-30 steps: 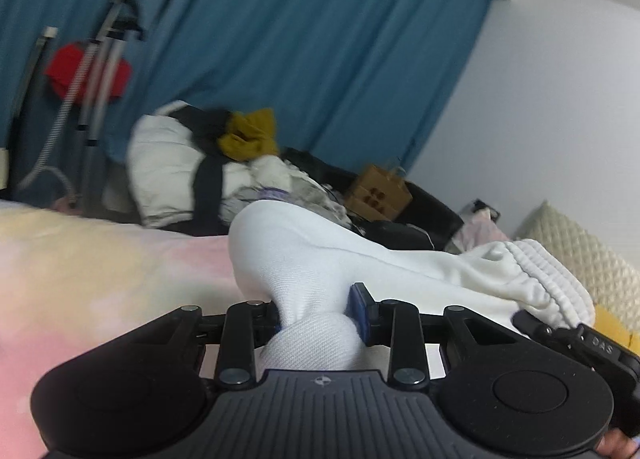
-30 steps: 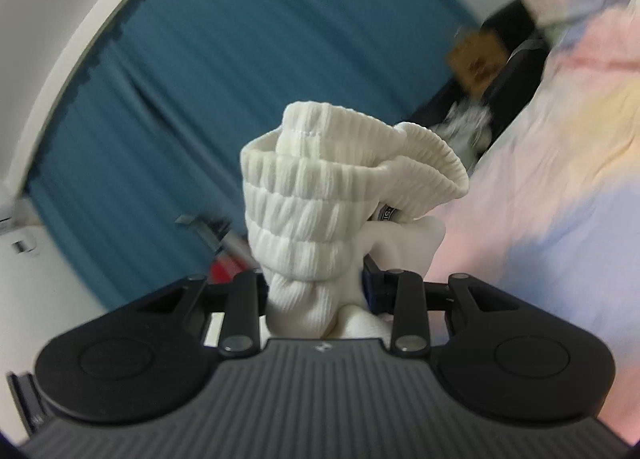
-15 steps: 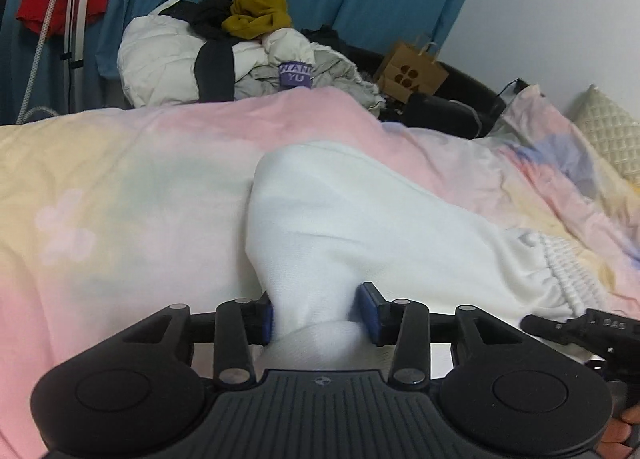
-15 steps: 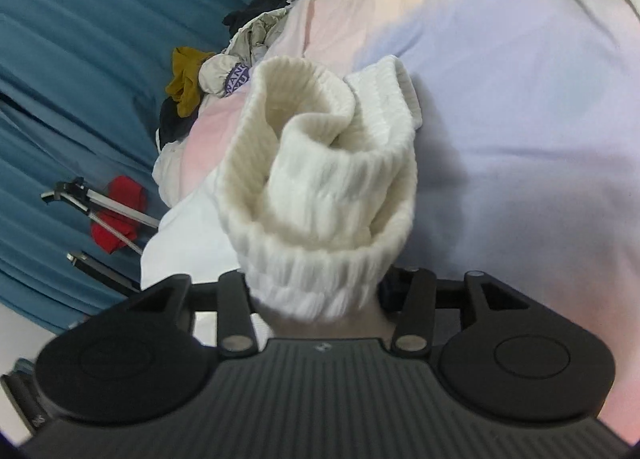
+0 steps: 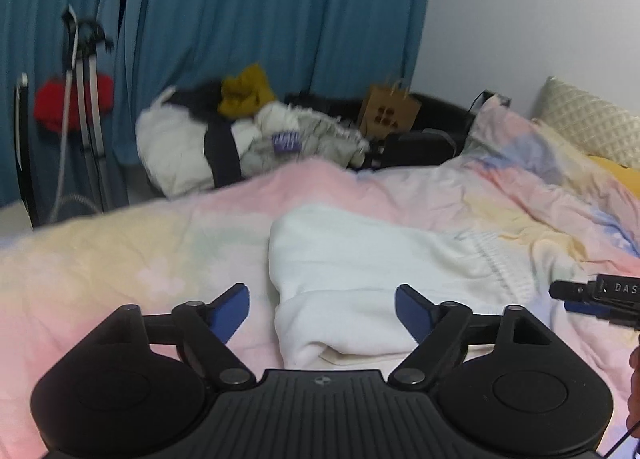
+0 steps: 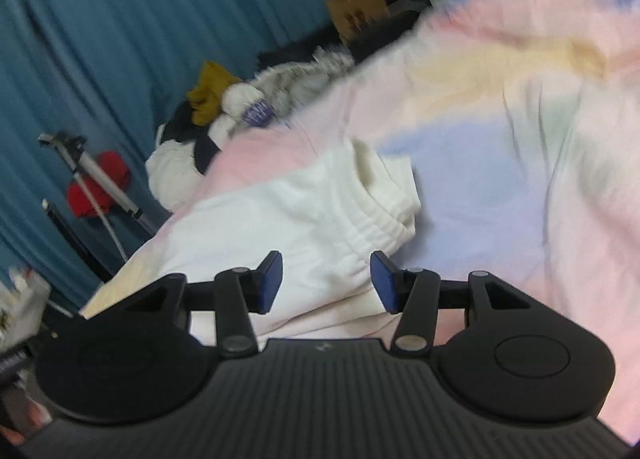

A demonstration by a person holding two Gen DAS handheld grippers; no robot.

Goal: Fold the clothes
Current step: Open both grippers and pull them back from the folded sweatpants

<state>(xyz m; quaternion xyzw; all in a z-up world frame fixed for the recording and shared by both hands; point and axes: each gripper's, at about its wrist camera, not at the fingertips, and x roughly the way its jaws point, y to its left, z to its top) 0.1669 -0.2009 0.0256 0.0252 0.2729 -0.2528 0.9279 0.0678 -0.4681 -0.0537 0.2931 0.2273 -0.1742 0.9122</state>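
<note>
Two grippers frame what we see, and both stand spread wide with nothing between their blue pads. Our left gripper (image 5: 322, 309) hovers low over the near folded end of the white garment (image 5: 360, 271), which lies flat on the pastel duvet (image 5: 120, 251) of the bed, its thick fold facing us and its gathered ribbed band stretching off to the right. Our right gripper (image 6: 326, 283) hangs just above that ribbed end of the white garment (image 6: 304, 219), where the band bunches into a small raised lip against the lilac patch of the duvet (image 6: 500, 163); this view is blurred, so we cannot tell whether a pad brushes the cloth. In the left view the tip of the right gripper shows at the right edge, close beside the band. Beyond the bed we see a heap of clothes (image 5: 240, 139) with a mustard piece on top, a brown paper bag (image 5: 388, 111), a teal curtain (image 5: 260, 11), a red item on a stand (image 5: 72, 103), and a quilted pillow (image 5: 592, 127) at the far right
</note>
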